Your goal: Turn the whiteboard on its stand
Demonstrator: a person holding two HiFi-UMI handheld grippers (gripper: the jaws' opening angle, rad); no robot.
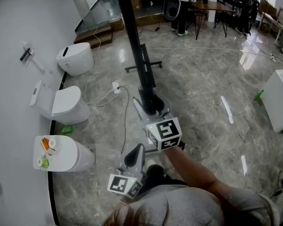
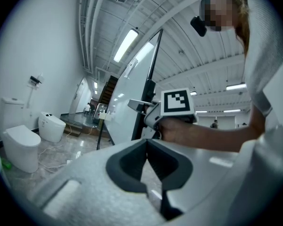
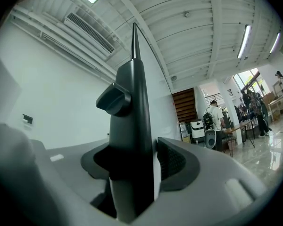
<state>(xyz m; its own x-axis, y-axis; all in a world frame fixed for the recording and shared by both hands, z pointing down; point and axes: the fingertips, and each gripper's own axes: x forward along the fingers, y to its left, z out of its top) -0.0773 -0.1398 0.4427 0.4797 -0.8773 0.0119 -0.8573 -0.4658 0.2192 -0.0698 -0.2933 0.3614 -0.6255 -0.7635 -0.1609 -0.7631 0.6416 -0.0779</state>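
The whiteboard (image 1: pixel 132 32) shows edge-on in the head view as a dark bar running from the top down to my right gripper (image 1: pixel 150 105). In the right gripper view the dark frame post (image 3: pixel 132 126), with a knob (image 3: pixel 114 100) on its side, stands between the jaws of my right gripper (image 3: pixel 146 168). The post lies against the left pad, and a pale sliver separates it from the right pad (image 3: pixel 172 164). My left gripper (image 1: pixel 137 149) hangs lower and nearer the person, away from the board. Its jaws (image 2: pixel 147 142) meet with nothing between them. The board's white face (image 2: pixel 132 93) rises behind the right gripper (image 2: pixel 140 106).
Three white toilets (image 1: pixel 75 58) (image 1: pixel 66 105) (image 1: pixel 61 154) line the left wall. A cable and power strip (image 1: pixel 115 86) lie on the floor beside the stand's foot (image 1: pixel 144 67). A white cabinet (image 1: pixel 278 98) stands at the right, and a table (image 1: pixel 212 6) at the far back.
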